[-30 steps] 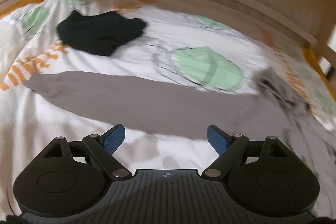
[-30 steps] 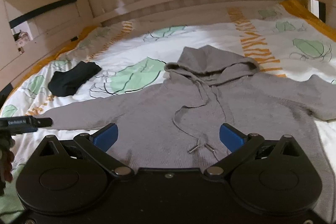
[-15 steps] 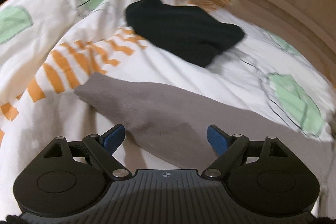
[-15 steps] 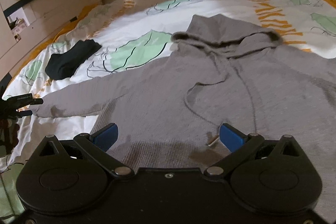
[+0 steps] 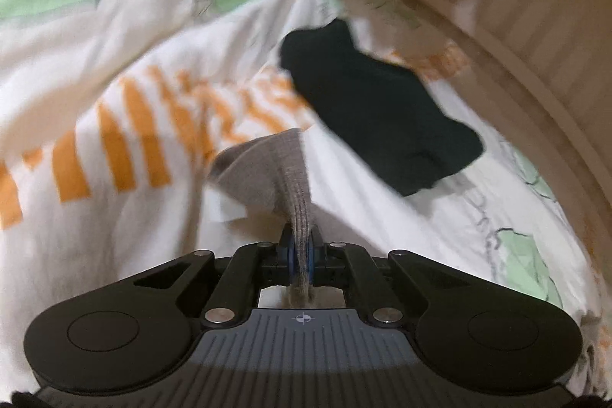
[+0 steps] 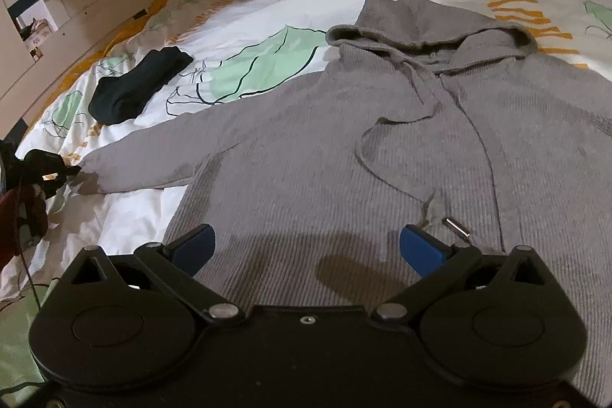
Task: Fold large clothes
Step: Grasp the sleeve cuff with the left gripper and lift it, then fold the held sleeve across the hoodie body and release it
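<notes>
A grey ribbed hoodie (image 6: 382, 148) lies face up on the bed, hood toward the far wall, its left sleeve stretched out to the left. My left gripper (image 5: 301, 255) is shut on the cuff of that sleeve (image 5: 275, 171), which stands pinched between the blue pads. In the right wrist view the left gripper (image 6: 70, 171) sits at the sleeve end at far left. My right gripper (image 6: 306, 247) is open and empty, low over the hoodie's lower front, near the metal drawstring tips (image 6: 455, 226).
A folded black garment (image 6: 137, 86) lies on the bed beyond the sleeve; it also shows in the left wrist view (image 5: 375, 117). The duvet (image 6: 252, 25) is white with green leaves and orange stripes. A wooden bed rail (image 5: 508, 71) runs along the far side.
My left gripper moved left to the sleeve's end and shut on the cuff. My right gripper moved lower and closer over the hoodie's front, still open.
</notes>
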The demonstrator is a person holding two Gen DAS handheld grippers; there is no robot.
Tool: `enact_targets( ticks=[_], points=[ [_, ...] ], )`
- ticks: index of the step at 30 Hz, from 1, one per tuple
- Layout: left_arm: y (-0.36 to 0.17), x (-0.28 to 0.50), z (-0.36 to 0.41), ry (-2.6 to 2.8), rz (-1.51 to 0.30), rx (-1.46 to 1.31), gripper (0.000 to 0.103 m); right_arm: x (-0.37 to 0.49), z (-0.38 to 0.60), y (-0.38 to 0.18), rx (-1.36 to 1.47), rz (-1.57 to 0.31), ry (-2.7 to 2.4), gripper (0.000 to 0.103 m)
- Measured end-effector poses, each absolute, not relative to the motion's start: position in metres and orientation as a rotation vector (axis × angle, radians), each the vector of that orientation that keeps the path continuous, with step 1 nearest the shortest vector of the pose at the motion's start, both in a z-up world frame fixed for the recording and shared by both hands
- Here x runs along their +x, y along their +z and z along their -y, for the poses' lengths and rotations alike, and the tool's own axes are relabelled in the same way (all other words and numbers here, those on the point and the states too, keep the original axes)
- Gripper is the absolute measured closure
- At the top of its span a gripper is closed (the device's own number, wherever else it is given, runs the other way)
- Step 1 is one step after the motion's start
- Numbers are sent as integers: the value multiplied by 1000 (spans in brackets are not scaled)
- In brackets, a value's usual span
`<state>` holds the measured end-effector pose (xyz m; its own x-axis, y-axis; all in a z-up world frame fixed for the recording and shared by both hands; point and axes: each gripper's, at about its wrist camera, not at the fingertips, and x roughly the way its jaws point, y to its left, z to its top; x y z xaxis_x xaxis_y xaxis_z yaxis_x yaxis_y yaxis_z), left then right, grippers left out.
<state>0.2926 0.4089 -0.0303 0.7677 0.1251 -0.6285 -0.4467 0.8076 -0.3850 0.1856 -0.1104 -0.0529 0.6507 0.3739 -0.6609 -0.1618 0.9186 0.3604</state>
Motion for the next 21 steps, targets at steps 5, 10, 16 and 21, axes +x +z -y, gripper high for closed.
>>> enact_targets(
  ticks=[5, 10, 16, 21],
  points=[
    [21, 289, -370, 212, -562, -509, 98, 181, 118, -50, 283, -803, 309, 1],
    [79, 292, -302, 29, -510, -460, 98, 169, 129, -50, 246, -801, 288, 1],
    [119, 309, -198, -193, -514, -386, 97, 149, 154, -49, 239, -800, 255, 1],
    [119, 326, -111, -337, -539, -353, 97, 131, 183, -50, 257, -792, 215, 1]
  ],
)
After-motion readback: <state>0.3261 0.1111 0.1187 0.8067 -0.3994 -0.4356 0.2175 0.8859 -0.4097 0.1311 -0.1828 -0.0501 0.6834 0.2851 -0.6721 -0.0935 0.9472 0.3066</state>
